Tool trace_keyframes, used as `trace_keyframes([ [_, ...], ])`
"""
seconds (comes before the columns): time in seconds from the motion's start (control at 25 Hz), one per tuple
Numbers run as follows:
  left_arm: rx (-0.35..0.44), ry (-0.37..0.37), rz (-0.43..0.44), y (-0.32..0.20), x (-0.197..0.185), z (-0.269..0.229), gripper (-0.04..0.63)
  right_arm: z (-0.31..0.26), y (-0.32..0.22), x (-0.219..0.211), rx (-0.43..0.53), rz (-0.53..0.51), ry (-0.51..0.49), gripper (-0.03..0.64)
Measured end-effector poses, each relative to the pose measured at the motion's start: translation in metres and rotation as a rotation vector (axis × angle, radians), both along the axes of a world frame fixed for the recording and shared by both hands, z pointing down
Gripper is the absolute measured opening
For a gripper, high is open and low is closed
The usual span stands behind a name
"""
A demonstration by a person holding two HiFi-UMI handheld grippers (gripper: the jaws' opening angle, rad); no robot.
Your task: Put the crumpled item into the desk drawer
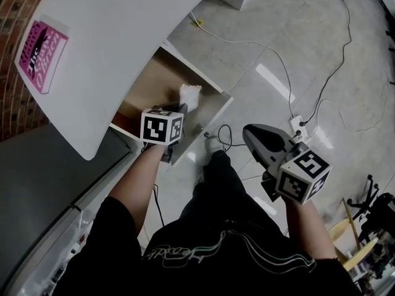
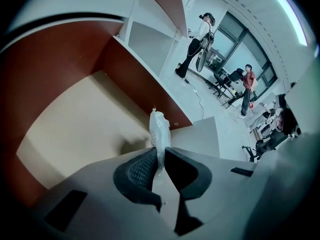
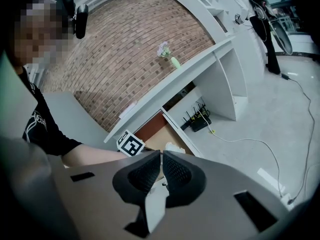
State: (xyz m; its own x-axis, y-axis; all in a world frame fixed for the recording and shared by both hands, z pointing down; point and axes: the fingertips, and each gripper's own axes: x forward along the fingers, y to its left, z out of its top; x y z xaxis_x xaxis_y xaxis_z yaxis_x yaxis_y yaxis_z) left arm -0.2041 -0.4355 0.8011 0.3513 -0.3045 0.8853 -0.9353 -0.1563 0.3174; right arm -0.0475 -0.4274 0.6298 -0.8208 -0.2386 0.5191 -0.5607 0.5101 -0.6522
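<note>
The white crumpled item is pinched in my left gripper, which is shut on its lower end above the open desk drawer. In the left gripper view the crumpled item stands up from between the pads of the left gripper, over the tan drawer floor. My right gripper hangs to the right over the floor, shut and empty. In the right gripper view, the right gripper points toward the drawer and the crumpled item.
The white desk top overhangs the drawer and carries a pink book. Cables and a power strip lie on the floor at the right. A router sits under the desk. People stand far back.
</note>
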Motion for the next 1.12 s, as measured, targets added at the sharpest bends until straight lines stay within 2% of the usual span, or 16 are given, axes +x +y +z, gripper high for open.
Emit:
trace_keyframes([
  [0.28,-0.039,-0.012,0.017,-0.004,0.001,0.030,0.058,0.014,0.001,0.006,-0.006,-0.002,0.015,0.046],
  [0.56,-0.038,-0.041,0.039,-0.008,-0.005,0.043,0.058,0.023,0.002,0.009,-0.013,0.016,0.012,0.046],
  [0.72,-0.047,-0.046,0.014,-0.010,-0.008,0.048,0.134,0.023,0.001,0.010,-0.013,0.021,0.011,0.046],
  [0.92,-0.021,-0.072,-0.014,-0.016,-0.015,0.045,0.255,0.020,0.000,0.010,-0.010,0.025,0.008,0.046],
  [1.12,0.034,-0.075,-0.045,-0.019,-0.020,0.021,0.296,0.008,0.004,0.006,0.007,0.021,0.004,0.046],
])
